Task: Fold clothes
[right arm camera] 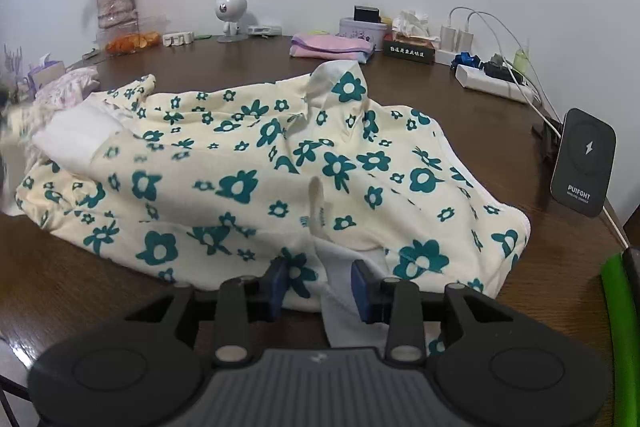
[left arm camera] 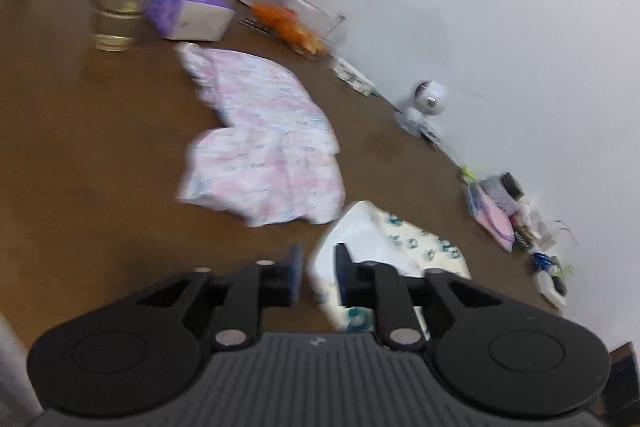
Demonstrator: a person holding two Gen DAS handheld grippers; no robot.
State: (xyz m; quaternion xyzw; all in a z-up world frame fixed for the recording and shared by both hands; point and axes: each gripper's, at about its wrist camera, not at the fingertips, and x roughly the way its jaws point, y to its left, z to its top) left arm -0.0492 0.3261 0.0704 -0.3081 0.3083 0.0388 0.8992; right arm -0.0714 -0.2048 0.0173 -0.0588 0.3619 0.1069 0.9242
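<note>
A cream garment with teal flowers (right arm camera: 256, 171) lies crumpled on the brown table, filling the right wrist view. My right gripper (right arm camera: 318, 291) is open, its jaws on either side of the garment's near white edge. In the left wrist view the same garment (left arm camera: 384, 243) lies just ahead of my left gripper (left arm camera: 318, 277), which is open with an edge of the cloth between its jaws. A pink and white patterned garment (left arm camera: 264, 147) lies spread out farther on; its edge also shows in the right wrist view (right arm camera: 68, 87).
Along the wall stand a glass jar (left arm camera: 118, 1), a purple tissue box (left arm camera: 188, 7), a vase of flowers (right arm camera: 110, 5), a tray of oranges (left arm camera: 296, 23), a white robot figure (right arm camera: 231, 13), folded pink cloth (right arm camera: 328, 47), a power strip (right arm camera: 496, 83) and a wireless charger (right arm camera: 584, 163).
</note>
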